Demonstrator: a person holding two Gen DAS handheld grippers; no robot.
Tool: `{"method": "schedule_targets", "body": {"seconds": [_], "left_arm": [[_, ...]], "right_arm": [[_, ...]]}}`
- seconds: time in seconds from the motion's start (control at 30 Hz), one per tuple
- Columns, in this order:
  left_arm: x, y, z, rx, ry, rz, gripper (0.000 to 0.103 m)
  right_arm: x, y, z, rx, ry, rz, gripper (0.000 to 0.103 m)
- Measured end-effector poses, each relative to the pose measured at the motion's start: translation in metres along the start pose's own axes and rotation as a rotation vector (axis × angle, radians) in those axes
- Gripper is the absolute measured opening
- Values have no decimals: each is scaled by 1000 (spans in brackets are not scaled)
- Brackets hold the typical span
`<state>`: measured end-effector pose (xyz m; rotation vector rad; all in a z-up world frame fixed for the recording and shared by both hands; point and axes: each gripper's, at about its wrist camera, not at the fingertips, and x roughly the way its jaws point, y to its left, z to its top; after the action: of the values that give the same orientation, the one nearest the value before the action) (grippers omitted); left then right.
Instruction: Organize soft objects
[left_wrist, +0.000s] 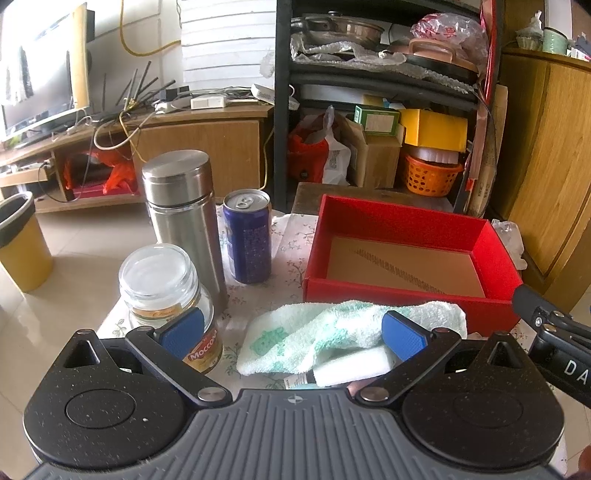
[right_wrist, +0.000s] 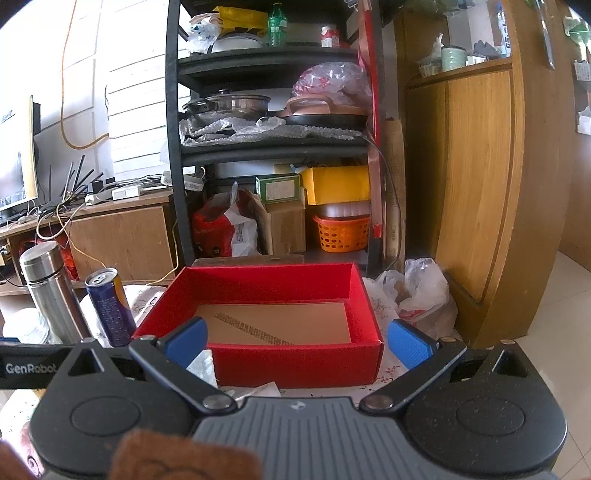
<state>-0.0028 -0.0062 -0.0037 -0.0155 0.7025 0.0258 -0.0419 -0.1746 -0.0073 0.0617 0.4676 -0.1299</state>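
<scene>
Hiding a white tube (left_wrist: 349, 371), the towel (left_wrist: 332, 332) lies between the wide-open, empty left tool (left_wrist: 293, 332).

right gripper (right_wrist: 295, 341): jaws spread wide, nothing between them | red box (right_wrist: 295, 363): just ahead of the gripper, cardboard floor bare | blue can (right_wrist: 110, 308): left of box | steel flask (right_wrist: 51, 291): left of can

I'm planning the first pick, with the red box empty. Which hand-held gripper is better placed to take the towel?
Left. The left hand-held gripper is open with the white-and-green terry towel between its fingers. The right hand-held gripper faces the red cardboard box.
</scene>
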Motion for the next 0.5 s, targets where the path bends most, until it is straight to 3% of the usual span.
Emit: {"method": "schedule_targets", "body": {"seconds": [0.5], "left_arm": [[1, -2, -2, 16, 8, -4, 98]], "right_arm": [[-1, -1, -1, 5, 8, 11, 81]]}}
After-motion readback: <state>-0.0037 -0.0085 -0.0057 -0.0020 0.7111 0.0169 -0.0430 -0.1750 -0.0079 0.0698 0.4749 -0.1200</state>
